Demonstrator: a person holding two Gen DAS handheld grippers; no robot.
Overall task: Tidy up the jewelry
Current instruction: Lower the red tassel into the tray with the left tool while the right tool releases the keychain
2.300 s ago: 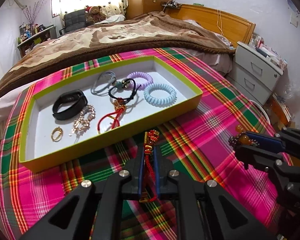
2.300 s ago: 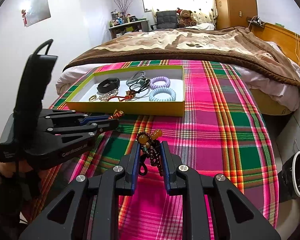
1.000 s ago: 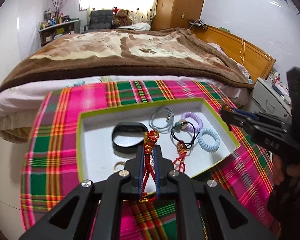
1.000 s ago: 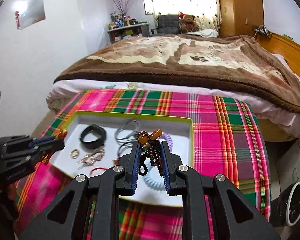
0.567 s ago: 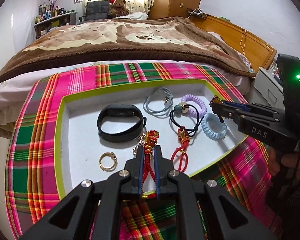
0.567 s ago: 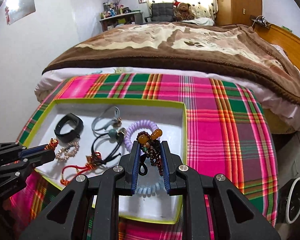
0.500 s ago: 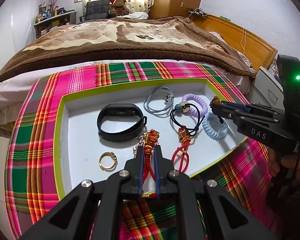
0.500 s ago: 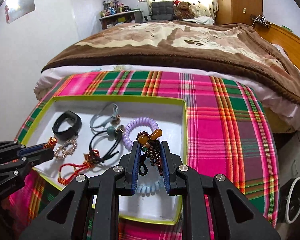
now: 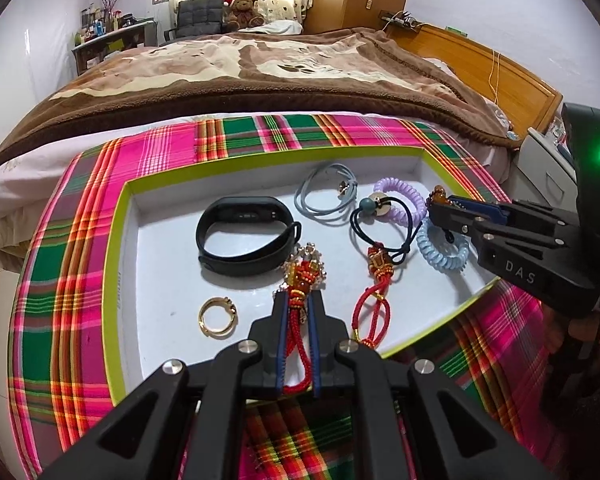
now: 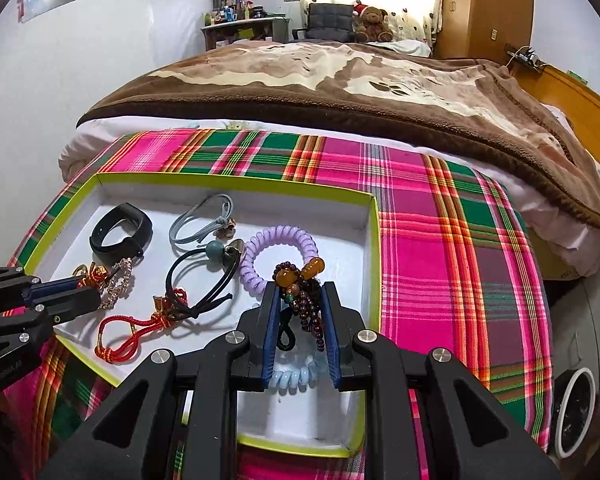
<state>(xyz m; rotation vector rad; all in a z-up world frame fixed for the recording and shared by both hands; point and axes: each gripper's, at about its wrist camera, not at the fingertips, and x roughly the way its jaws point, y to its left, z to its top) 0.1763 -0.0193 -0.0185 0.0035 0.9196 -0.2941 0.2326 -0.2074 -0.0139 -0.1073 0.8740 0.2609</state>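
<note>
Over the green-rimmed tray, the left tool grips a red beaded cord while the right tool clamps a dark bead bracelet, apparently above the blue coil tie.

Black hand-held gripper, blue finger pads, silver screws — "DAS" lettering, green light

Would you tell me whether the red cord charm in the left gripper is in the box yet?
Not yet: the red cord charm is clamped in the left gripper above the box.
</note>
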